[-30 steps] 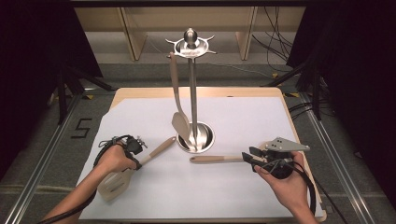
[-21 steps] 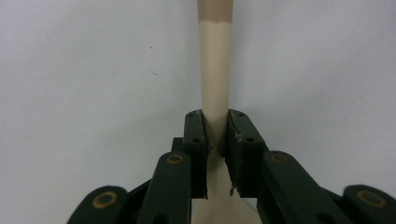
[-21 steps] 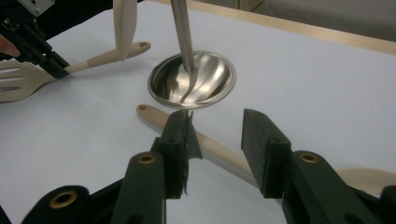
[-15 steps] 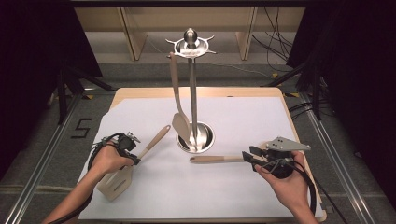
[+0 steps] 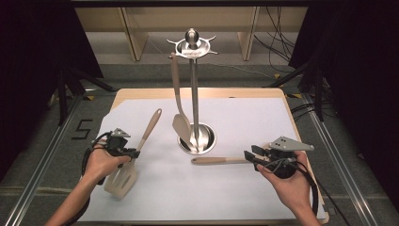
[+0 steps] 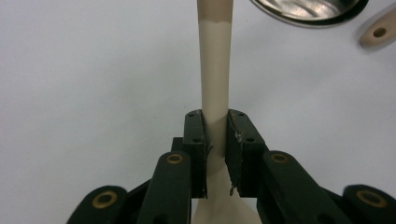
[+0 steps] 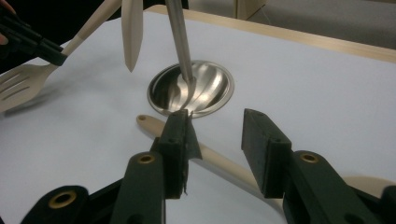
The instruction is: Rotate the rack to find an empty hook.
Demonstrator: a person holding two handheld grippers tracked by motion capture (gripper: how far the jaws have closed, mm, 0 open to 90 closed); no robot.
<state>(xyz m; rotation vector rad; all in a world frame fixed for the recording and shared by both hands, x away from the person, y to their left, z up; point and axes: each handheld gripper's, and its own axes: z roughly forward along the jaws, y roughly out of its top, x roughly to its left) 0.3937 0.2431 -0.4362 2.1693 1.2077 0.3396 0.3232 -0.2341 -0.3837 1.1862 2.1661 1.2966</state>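
**Slotted spatula swings up toward the rack**

High view — the left gripper (image 5: 126, 151) is clamped on the neck of the slotted spatula (image 5: 123, 176), with the slotted blade hanging on the person's side of the jaws and the handle running away from them. A second ago that handle lay low and pointed across at the stand's base; now it slants up and away, its tip ahead of the gripper and short of the utensil stand (image 5: 193, 89). The hand has drifted a little outward and lifted. I judge this as the turn that brings the handle's end up for hanging on one of the hooks at the top of the stand (one solid spatula (image 5: 179, 117) already hangs there). The right gripper (image 5: 251, 156) has not moved: it sits at the blade end of the second utensil (image 5: 219, 160), which lies flat on the white sheet (image 5: 244, 122), handle pointing away from the gripper toward the stand's base.

Left gripper view — both pads press the spatula's cream neck (image 6: 215, 93) from either side, a firm grasp; the handle runs straight ahead of the jaws, and the stand's steel base (image 6: 310, 9) lies beyond and to one side.

Right gripper view — the jaws stand apart, released, astride the lying utensil's handle (image 7: 219, 163) without pressing it. Ahead of them is the steel base (image 7: 191, 88) — and farther off the held spatula's blade (image 7: 21, 88).
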